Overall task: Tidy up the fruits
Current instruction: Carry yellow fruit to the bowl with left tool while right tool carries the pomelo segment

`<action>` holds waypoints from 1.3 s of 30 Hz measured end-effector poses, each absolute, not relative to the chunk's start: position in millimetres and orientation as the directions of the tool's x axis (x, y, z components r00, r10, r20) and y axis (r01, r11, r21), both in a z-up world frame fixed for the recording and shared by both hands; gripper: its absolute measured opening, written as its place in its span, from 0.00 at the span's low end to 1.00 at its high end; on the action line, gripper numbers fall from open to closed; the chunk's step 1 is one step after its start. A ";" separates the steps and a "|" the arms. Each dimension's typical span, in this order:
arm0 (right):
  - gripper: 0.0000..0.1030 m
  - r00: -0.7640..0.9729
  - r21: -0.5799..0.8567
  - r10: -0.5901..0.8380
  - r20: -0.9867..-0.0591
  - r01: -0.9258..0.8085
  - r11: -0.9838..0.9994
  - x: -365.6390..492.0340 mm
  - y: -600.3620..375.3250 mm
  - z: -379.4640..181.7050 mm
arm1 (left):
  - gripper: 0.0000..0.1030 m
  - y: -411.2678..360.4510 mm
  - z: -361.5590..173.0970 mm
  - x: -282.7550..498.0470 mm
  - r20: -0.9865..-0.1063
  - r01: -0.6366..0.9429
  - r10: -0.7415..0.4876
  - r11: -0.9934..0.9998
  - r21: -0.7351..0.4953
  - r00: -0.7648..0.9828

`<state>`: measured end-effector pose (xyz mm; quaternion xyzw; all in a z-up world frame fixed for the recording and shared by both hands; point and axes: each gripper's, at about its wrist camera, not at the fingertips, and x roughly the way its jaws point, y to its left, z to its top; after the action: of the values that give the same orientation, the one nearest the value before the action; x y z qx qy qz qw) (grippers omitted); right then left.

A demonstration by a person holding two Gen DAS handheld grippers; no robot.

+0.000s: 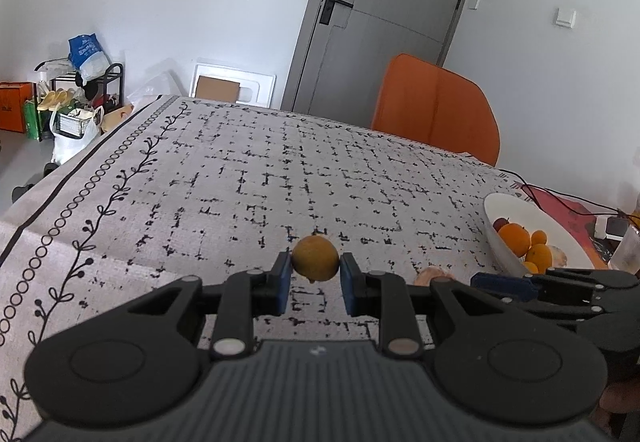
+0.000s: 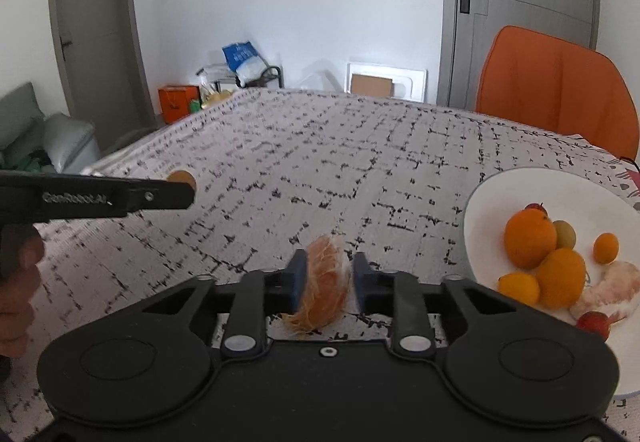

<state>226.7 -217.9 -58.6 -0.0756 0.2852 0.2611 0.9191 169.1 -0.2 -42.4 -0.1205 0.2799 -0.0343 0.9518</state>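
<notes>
In the left wrist view, the left claw (image 1: pixel 315 274) is gripping a small yellow-orange fruit (image 1: pixel 315 257) between its blue pads, above the patterned table (image 1: pixel 248 177). A white bowl (image 1: pixel 505 207) of fruits is sitting at the right, with the right claw (image 1: pixel 502 284) just near it.

In the right wrist view, the right claw (image 2: pixel 330 282) is pinching a peeled orange segment (image 2: pixel 324 286). The bowl (image 2: pixel 496 193) is lying to the right, holding oranges (image 2: pixel 530 238). The left claw (image 2: pixel 176 193) is reaching in from the left.
</notes>
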 end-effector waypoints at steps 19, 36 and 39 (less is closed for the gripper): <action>0.30 0.692 0.043 0.392 -0.607 -0.464 0.885 223.1 -209.1 -55.7 | 0.24 11.0 -40.1 160.8 -0.540 -0.019 -0.118 0.970 -0.241 0.833; 0.30 0.777 0.083 0.367 -0.511 -0.381 0.921 207.8 -250.0 -24.3 | 0.24 -29.2 -22.1 164.1 -0.515 0.075 -0.170 0.977 -0.200 0.840; 0.30 0.800 0.075 0.341 -0.494 -0.352 0.933 206.5 -263.3 -20.2 | 0.24 -40.8 -18.6 167.1 -0.509 0.099 -0.189 0.975 -0.198 0.840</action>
<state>206.5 -263.3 -20.2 -0.0102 0.2586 0.1826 0.9485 167.1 -40.8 -18.6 -0.0820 0.2728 -0.0752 0.9556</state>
